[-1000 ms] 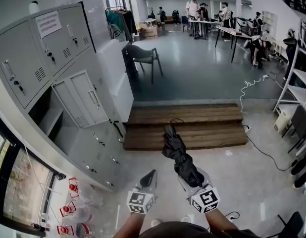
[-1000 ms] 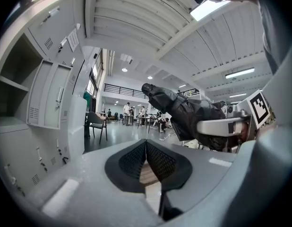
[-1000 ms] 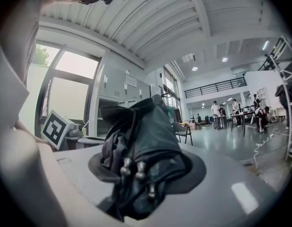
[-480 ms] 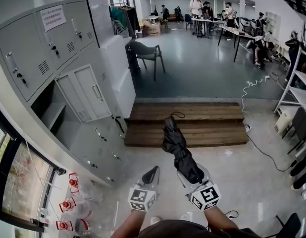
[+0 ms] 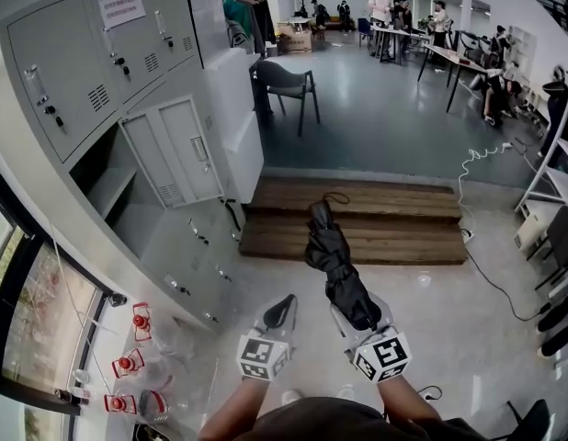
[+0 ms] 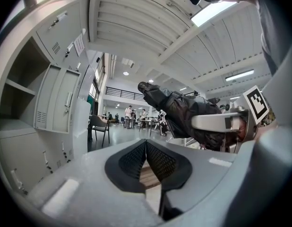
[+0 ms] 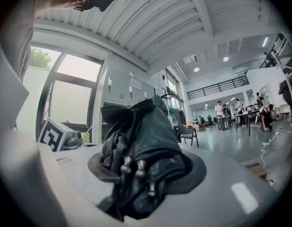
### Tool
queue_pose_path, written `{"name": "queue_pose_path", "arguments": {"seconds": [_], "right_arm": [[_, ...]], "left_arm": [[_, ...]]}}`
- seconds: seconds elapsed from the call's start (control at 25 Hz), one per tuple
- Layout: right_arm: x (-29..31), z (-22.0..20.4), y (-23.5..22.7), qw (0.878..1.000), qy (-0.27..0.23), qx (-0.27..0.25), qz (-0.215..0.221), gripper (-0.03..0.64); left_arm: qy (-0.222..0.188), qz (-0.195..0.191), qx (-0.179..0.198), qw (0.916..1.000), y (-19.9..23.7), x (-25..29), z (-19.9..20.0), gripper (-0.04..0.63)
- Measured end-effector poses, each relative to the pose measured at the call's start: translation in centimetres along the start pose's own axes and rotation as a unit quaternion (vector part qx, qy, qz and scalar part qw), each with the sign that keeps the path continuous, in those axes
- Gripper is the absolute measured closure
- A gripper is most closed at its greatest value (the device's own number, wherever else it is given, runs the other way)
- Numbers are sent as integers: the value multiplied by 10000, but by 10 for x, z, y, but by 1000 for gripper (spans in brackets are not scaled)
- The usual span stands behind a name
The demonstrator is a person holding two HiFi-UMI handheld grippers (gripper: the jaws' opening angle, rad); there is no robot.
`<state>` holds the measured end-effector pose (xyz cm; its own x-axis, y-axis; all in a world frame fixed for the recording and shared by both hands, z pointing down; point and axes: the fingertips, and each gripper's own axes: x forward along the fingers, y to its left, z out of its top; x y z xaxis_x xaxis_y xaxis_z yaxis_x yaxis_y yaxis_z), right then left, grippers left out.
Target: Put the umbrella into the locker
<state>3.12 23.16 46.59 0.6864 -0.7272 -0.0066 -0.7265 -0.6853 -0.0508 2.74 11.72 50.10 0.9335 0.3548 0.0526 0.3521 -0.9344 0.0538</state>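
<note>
A folded black umbrella (image 5: 335,260) sticks forward out of my right gripper (image 5: 357,315), whose jaws are shut on its lower end. In the right gripper view the umbrella (image 7: 143,150) fills the space between the jaws. My left gripper (image 5: 282,312) is level beside it, shut, with nothing in it; in the left gripper view its pads (image 6: 146,160) meet. The grey lockers (image 5: 100,72) stand to the left. One locker door (image 5: 174,150) hangs open, showing a compartment (image 5: 100,186) with a shelf. Both grippers are well short of that opening.
Wooden steps (image 5: 357,223) lie ahead on the floor. A dark chair (image 5: 286,83) stands beyond them, with tables and people (image 5: 408,21) at the back. A white cable (image 5: 482,159) and shelving (image 5: 550,145) are at the right. Red items (image 5: 132,366) sit low at the left.
Both grippers and the umbrella have moved forward a little, and the lockers with the open compartment now sit closer and further right in the head view. The grip on the umbrella is unchanged.
</note>
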Motion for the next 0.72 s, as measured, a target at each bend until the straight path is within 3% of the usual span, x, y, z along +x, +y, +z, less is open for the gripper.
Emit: {"name": "queue_pose_path", "arguments": {"seconds": [0.72], "right_arm": [[76,1,38,9999,-45,-132,67,383]], "left_arm": [[-50,66,-22,10000,83,-15,-2,592]]}}
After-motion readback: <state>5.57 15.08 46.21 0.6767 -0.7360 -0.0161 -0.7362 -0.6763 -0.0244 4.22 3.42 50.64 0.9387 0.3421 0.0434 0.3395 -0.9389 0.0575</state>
